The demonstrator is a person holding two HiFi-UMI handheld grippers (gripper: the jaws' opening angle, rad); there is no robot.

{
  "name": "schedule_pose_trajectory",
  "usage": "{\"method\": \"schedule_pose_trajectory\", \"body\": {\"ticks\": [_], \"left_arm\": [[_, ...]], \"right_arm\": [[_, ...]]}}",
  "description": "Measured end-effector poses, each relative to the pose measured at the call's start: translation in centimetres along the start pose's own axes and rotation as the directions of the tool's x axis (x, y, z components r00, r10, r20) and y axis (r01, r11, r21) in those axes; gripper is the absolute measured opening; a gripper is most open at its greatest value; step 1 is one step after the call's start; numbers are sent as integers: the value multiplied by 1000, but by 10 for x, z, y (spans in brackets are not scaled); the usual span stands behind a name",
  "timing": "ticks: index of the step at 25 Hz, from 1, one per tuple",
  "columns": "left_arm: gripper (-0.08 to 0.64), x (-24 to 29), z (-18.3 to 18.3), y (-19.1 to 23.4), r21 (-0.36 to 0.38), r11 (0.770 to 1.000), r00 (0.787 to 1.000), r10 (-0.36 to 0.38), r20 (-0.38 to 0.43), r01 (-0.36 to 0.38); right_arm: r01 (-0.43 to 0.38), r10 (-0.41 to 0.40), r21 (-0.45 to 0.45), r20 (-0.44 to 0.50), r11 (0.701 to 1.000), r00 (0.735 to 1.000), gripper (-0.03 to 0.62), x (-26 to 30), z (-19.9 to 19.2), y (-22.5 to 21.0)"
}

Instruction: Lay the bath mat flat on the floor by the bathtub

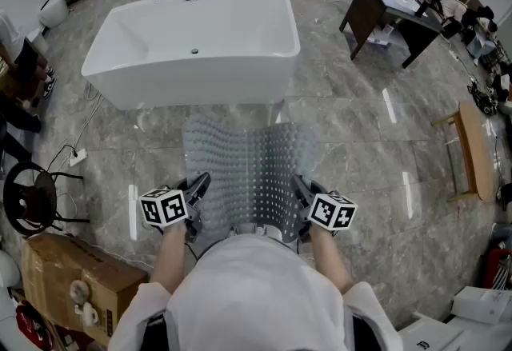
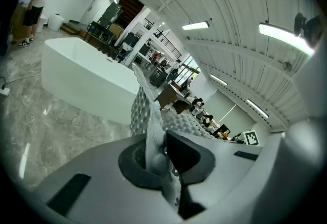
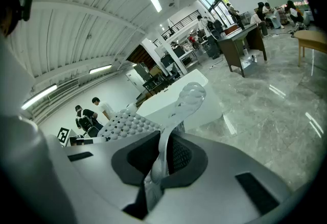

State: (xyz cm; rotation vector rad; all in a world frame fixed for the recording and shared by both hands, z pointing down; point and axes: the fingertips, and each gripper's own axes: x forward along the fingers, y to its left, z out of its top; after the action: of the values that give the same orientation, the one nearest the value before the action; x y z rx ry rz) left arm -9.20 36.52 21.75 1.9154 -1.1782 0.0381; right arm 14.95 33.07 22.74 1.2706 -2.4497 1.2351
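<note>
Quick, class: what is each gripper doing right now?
Left gripper: closed on the bath mat.
Right gripper: closed on the bath mat too.

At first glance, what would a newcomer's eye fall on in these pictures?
The white bathtub at the top centre of the head view strikes first. Just below it, a clear studded bath mat spreads over the marble floor, its near edge pinched by the left gripper and the right gripper.
</note>
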Motion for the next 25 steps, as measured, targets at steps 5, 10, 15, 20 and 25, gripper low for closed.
{"method": "schedule_pose_trajectory", "body": {"ticks": [5,10,15,20,25], "left_arm": [[46,-3,1,2,-2,1000,1000,-2,8,2],[46,-6,3,1,-1,1000,1000,-2,20,2],[46,-5,7,3,3,1000,1000,-3,15,3],[46,-7,10,13,10,1000,1000,-11,-7,11],[46,-13,13,30,8,1000,999,-23,-27,23]], "right_arm": [[1,0,-9,8,1000,1000,40,-1,1,3],[-13,13,-10,23,1000,1000,40,-2,3,7],[-7,8,-21,33,1000,999,41,3,7,14],[16,-15,-28,28,999,999,41,13,1,22],[40,-39,-15,37,999,999,41,19,-9,27]]}}
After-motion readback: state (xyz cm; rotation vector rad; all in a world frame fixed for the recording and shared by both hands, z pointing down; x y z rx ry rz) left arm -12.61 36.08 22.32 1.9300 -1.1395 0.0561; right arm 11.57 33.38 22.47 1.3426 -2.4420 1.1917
